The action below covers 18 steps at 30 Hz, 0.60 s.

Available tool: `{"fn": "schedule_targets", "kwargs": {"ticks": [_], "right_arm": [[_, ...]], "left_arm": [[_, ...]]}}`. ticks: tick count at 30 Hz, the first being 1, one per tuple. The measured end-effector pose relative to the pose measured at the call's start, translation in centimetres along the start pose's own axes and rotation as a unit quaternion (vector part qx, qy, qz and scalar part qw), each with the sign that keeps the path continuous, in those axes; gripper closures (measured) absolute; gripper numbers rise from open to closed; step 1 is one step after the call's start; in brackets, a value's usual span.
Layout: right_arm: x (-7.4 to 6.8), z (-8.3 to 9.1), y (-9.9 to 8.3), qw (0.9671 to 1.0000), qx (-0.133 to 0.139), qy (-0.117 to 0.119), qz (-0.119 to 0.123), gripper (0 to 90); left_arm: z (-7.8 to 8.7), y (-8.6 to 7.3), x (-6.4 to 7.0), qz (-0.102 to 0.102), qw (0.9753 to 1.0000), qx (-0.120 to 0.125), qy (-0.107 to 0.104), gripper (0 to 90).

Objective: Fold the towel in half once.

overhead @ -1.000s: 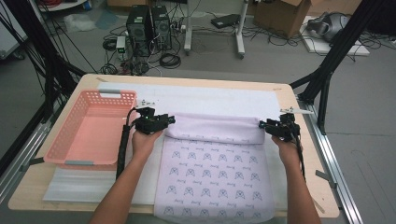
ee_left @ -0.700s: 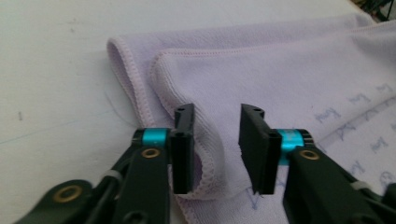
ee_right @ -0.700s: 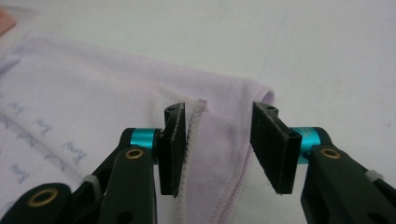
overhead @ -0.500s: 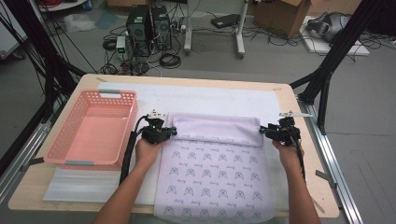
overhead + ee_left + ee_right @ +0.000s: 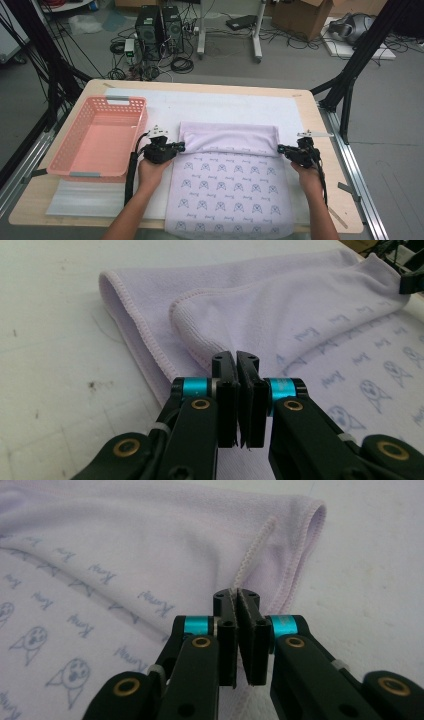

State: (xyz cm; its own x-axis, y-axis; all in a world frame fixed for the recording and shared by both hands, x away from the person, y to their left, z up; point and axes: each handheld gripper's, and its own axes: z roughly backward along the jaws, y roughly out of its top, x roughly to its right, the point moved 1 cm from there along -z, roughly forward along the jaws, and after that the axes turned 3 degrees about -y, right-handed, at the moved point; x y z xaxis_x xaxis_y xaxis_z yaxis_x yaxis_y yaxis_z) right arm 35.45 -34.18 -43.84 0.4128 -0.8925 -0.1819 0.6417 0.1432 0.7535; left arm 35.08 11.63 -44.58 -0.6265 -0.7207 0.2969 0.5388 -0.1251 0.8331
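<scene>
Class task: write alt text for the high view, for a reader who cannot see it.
A person's two grippers, left gripper and right gripper, pinch the folded-over far edge of a lilac printed towel on a white-matted table. A pink basket sits left.

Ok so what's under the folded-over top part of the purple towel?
The towel lies doubled there: its far flap covers its own printed layer, on the white mat. Anything between the layers is hidden.

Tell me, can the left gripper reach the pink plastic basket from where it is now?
Probably yes. The pink plastic basket stands just beside the left gripper, nothing between them, but its jaws are shut on the lilac printed towel, so it must let go first.
</scene>
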Motion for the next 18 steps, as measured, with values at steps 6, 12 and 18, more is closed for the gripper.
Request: {"fn": "schedule_targets", "kwargs": {"ticks": [6, 12, 18], "right_arm": [[-0.8, 3.0, -1.8, 0.9991, 0.034, 0.025, -0.003, 87.7], [-1.7, 5.4, -4.3, 0.9982, 0.044, 0.042, -0.001, 87.8], [-2.6, 7.1, -6.4, 0.9982, 0.041, 0.045, -0.002, 87.7]], "left_arm": [[1.9, -1.3, 1.6, -0.024, 0.9995, 0.018, -0.014, 87.1], [4.1, -2.9, 2.6, -0.027, 0.9992, 0.022, -0.021, 87.0], [5.5, -4.9, 3.4, -0.016, 0.9994, 0.015, -0.027, 86.9]]}}
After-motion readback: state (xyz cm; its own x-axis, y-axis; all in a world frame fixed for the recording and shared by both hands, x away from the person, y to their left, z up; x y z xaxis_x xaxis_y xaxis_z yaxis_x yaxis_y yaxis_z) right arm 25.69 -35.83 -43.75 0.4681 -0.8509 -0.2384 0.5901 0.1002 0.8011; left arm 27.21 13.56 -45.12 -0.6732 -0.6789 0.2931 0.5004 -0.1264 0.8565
